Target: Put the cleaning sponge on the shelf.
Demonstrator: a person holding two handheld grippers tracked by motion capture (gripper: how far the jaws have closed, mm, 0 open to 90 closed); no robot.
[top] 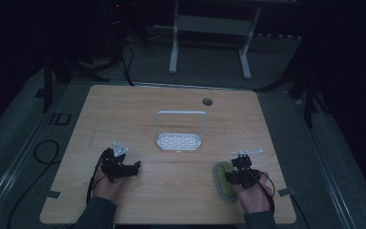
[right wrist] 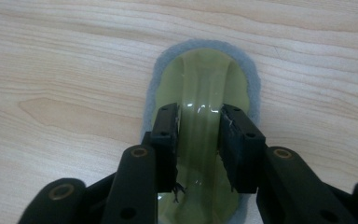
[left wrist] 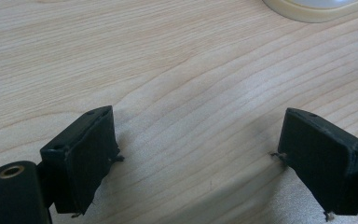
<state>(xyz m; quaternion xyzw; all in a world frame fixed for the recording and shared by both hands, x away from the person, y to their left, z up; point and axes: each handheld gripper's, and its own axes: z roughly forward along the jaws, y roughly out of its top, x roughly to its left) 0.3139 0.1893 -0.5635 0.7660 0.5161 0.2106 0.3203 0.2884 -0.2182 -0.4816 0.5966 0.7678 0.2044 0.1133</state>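
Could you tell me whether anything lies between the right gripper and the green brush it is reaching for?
Nothing visible does: the right gripper has its jaws on either side of the raised handle of the green brush.

Oval scrubber (right wrist: 200, 93): glossy olive-green plastic back, raised ridge handle running along its length, grey fuzzy pad rimming underside. Lies flat on wooden counter (right wrist: 65, 70), pad down, handle up. Sits near front right part of counter (top: 124, 114), long axis roughly front to back. Handle ridge clamped between right tool (right wrist: 199, 140) pads.
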